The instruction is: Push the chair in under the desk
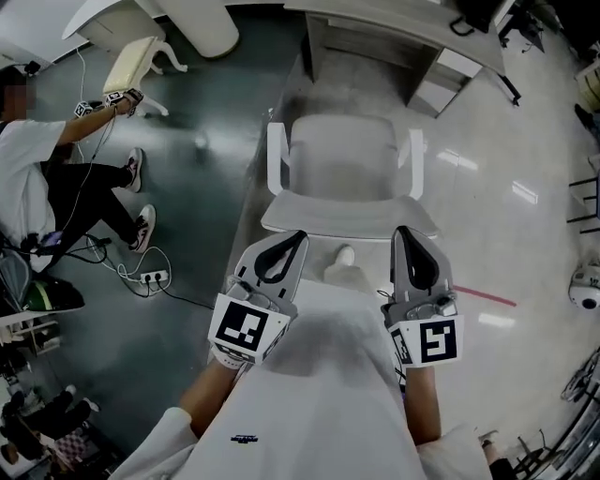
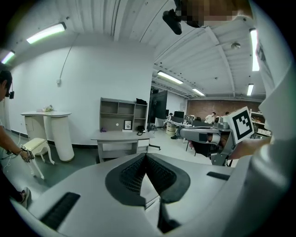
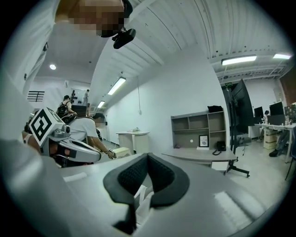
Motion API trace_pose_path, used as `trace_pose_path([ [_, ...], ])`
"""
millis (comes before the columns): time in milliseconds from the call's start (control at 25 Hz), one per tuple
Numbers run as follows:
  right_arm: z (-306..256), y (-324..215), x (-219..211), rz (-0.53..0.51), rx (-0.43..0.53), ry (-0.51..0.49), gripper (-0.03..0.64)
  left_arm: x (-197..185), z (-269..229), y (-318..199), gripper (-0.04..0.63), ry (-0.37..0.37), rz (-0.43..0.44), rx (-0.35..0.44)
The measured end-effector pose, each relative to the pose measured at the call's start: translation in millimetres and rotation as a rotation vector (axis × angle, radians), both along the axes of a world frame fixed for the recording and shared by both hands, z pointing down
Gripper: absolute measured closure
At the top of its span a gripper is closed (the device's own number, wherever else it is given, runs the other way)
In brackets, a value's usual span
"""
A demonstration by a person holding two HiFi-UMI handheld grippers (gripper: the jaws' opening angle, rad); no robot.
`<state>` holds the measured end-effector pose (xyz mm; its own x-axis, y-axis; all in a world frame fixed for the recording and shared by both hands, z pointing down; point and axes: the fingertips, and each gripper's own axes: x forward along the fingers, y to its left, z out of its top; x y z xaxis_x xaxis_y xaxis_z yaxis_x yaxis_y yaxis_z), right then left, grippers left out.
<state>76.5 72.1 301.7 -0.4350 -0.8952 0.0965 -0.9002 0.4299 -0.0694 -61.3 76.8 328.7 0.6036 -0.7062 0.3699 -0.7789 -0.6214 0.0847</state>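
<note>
Big picture first: a glossy grey floor (image 1: 197,178) fills the head view, and across the top runs the grey surface (image 1: 375,23), its legs coming down towards us. Just in front of that surface's near edge stands the white chair (image 1: 342,159), square on to it with an armrest on either side. It is out on the floor, not tucked under.

Over at the far left another person (image 1: 33,178) sits low, one arm stretched out to a small cream stool (image 1: 131,61). Cables trail from there to a power strip (image 1: 150,277) on the floor.

Now the person doing the job: both forearms are out in front, side by side. The left tool (image 1: 300,236) points at the left part of the chair's near edge, and the right tool (image 1: 406,232) points at the right part. Both tips sit right at that edge, though I can't tell if they are touching it.

In the left gripper view, the left tool (image 2: 146,156) has its black pads pressed together at the tip with nothing pinched. The surface (image 2: 121,138) lies straight ahead, with a shelf unit (image 2: 123,113) behind it. It's the same in the right gripper view: the right tool (image 3: 148,156) is pressed together and empty. There the surface (image 3: 203,155) sits off to the right.

A thin red line (image 1: 487,298) marks the floor at the right.
</note>
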Motion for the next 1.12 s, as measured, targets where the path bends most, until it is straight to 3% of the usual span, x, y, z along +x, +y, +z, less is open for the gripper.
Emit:
trace_pose_path([
  [320, 10.3, -16.5, -6.3, -0.005, -0.061, 0.026, 0.606, 1.4, 16.8, -15.3, 0.588, -0.026, 0.056, -0.084],
  [480, 24.8, -17.0, -11.7, -0.044, -0.111, 0.069, 0.588, 14.1, 33.8, -13.1, 0.587, -0.096, 0.192, -0.061],
  [560, 37.5, -15.9, -15.5, -0.088, -0.143, 0.128, 0.540, 22.6, 51.0, -5.4, 0.579, -0.144, 0.273, -0.087],
  [680, 61.7, -9.0, -20.1, -0.174, -0.220, 0.236, 0.502, 32.7, 83.1, 7.1, 0.475, -0.243, 0.369, -0.139],
  [760, 80.4, -4.8, -24.3, -0.253, -0.246, 0.306, 0.471, 36.7, 104.9, 10.9, 0.440, -0.334, 0.417, -0.145],
  [960, 139.7, 7.3, -22.1, -0.448, -0.266, 0.577, 0.426, 37.8, 152.1, 9.1, 0.419, -0.547, 0.488, -0.122],
  [1120, 178.1, 15.8, -20.3, -0.585, -0.307, 0.687, 0.426, 34.4, 179.3, 8.2, 0.414, -0.639, 0.516, -0.143],
])
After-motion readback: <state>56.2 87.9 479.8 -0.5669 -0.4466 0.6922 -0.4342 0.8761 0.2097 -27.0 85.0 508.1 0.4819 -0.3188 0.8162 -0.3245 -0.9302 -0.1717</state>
